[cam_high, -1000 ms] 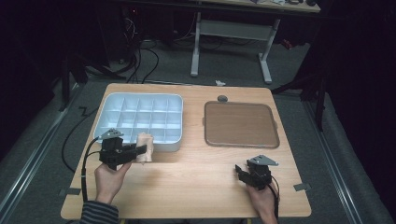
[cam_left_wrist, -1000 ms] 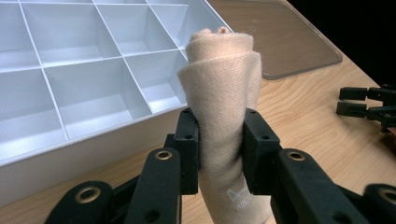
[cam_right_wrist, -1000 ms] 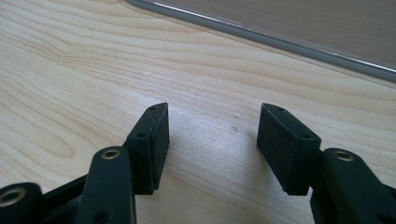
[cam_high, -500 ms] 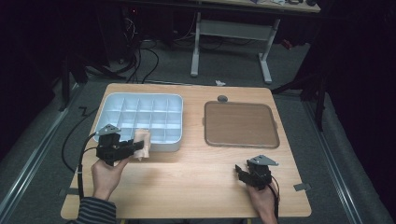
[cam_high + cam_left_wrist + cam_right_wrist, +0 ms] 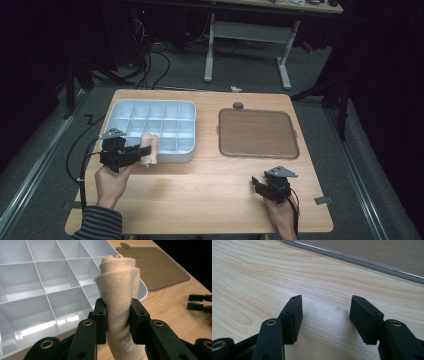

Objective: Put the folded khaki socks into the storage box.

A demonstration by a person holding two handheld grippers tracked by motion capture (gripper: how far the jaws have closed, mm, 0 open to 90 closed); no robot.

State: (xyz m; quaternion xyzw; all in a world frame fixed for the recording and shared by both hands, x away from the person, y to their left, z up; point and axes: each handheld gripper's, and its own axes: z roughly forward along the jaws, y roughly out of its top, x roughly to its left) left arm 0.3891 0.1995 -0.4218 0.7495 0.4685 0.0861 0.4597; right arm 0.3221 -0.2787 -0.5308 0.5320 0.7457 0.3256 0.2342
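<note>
So the white divided tray [image 5: 150, 112] is sitting at the left of the table [image 5: 210, 200], and every compartment I can see has nothing in it. The brown lid [image 5: 257, 132] lies flat to its right. I've got the rolled beige cloth [image 5: 117, 290] clamped between my left gripper [image 5: 117, 320] jaws, standing upright right at the tray's near right corner. My right gripper [image 5: 325, 315] rests on bare wood, jaws apart, nothing between them.
</note>
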